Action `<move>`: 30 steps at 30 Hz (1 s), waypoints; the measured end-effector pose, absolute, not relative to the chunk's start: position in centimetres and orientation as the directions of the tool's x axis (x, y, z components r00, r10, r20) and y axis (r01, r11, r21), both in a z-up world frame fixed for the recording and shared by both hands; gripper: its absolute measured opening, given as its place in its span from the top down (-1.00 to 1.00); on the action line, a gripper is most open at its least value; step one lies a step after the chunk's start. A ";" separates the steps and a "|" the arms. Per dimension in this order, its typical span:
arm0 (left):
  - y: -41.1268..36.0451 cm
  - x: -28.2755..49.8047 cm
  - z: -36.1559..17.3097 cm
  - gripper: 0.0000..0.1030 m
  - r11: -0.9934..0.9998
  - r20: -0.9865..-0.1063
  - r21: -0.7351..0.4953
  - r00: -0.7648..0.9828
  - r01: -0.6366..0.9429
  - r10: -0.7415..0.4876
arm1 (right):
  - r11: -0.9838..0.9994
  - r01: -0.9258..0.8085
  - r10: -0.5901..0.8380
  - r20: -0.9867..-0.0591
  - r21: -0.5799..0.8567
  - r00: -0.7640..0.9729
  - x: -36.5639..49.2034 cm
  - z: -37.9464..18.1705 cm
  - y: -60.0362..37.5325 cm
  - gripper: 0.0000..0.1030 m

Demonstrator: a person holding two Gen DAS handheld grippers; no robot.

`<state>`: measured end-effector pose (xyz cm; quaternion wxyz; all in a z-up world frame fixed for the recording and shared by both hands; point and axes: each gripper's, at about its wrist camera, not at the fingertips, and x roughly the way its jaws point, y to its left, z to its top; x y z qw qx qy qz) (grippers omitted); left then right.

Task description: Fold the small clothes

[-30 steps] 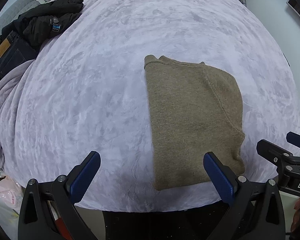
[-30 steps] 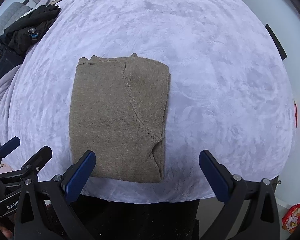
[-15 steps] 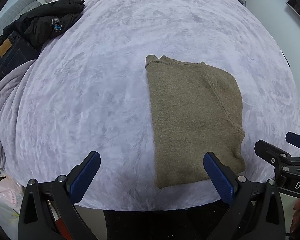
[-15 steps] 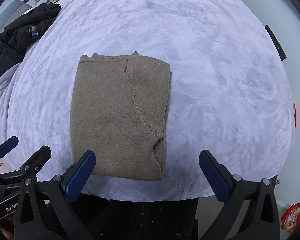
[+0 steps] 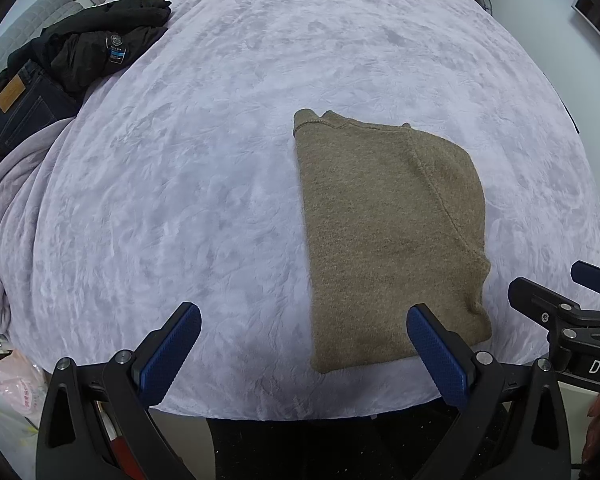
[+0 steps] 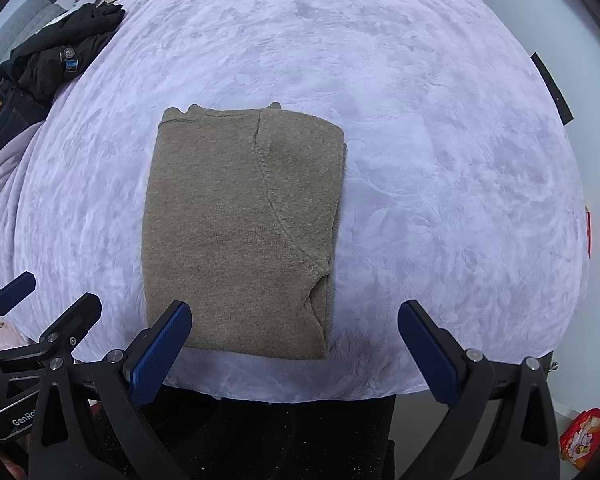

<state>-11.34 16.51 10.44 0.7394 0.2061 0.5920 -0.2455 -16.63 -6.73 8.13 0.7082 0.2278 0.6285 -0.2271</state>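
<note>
Lying folded flat on bed (image 5: pixel 220 184), near its front edge: brown sweater (image 5: pixel 388 232), seam curving down top layer. Left tongs (image 5: pixel 304 344) spread wide, empty, above bed edge just left of sweater. Right tongs (image 6: pixel 294 342) likewise apart, empty, over sweater's near right corner. Dark clothes (image 5: pixel 84 52) piled far left.

Your left wrist camera looked forward and down along its spread fingers from the near edge of the bed (image 5: pixel 228 128), with the folded brown sweater (image 5: pixel 384 236) right of centre. Your right wrist camera faced the same way from further right, with the sweater (image 6: pixel 236 232) left of centre. Both views shared the sweater, the bedspread and the dark clothes pile (image 5: pixel 80 56) at far left.
</note>
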 end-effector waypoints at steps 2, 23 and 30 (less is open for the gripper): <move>16.5 -11.3 10.5 -1.00 0.795 -0.977 0.014 0.179 0.606 -0.119 | 0.794 0.607 -0.035 -0.994 0.038 0.108 -16.6 8.1 -6.7 -0.99; 16.9 -11.5 10.6 -1.00 0.797 -0.977 0.016 0.180 0.604 -0.117 | 0.796 0.604 -0.038 -0.994 0.034 0.106 -16.5 8.2 -6.8 -0.99; 16.9 -11.5 10.5 -1.00 0.799 -0.977 0.016 0.180 0.602 -0.117 | 0.796 0.605 -0.038 -0.994 0.034 0.106 -16.5 8.2 -6.7 -0.99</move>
